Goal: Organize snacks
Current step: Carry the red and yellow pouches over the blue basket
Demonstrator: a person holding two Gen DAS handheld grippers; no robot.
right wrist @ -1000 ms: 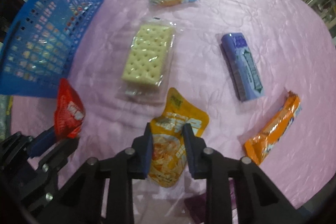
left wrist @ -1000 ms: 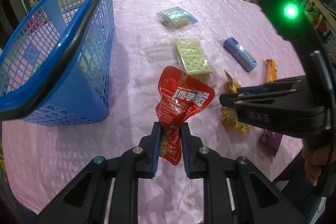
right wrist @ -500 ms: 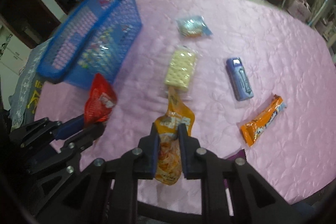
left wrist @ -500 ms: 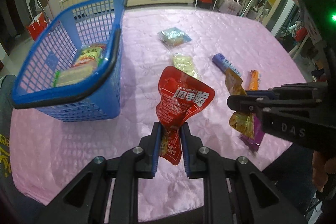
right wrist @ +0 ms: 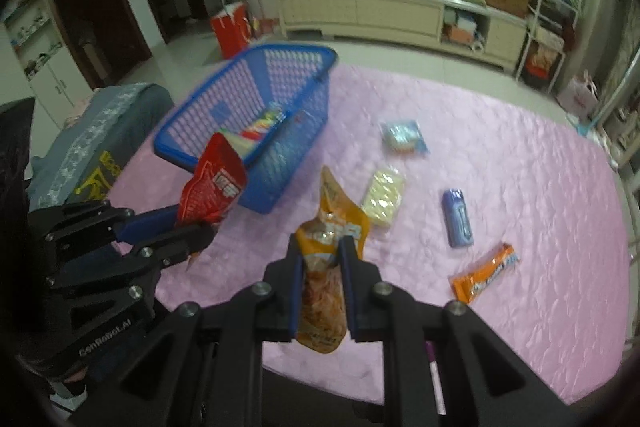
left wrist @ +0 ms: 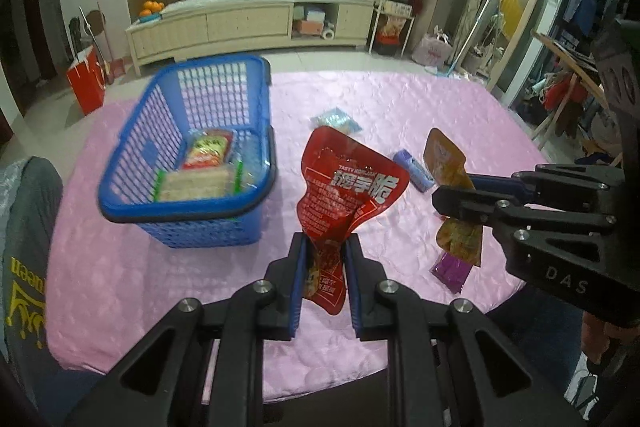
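My left gripper [left wrist: 325,259] is shut on a red snack pouch [left wrist: 344,187], held up above the pink table [left wrist: 400,107]. That pouch [right wrist: 214,187] also shows at the left of the right wrist view, in front of the blue basket [right wrist: 192,153]. My right gripper [right wrist: 320,259] is shut on an orange-yellow snack pouch [right wrist: 332,227], likewise lifted off the table; the same pouch [left wrist: 448,159] hangs from it in the left wrist view. The blue basket [left wrist: 120,163] stands to the left and holds a few snack packs [left wrist: 200,179].
On the table lie a cracker pack [right wrist: 384,197], a clear-blue packet [right wrist: 402,137], a blue-purple bar [right wrist: 458,217], an orange bar [right wrist: 484,273] and a purple wrapper [left wrist: 450,269] near the front edge. A chair with grey cloth [left wrist: 28,227] stands at the left.
Both grippers have risen well above the table, each carrying its pouch. The right gripper closed on the orange-yellow pouch and lifted it off the cloth. The basket's inside has come into view.
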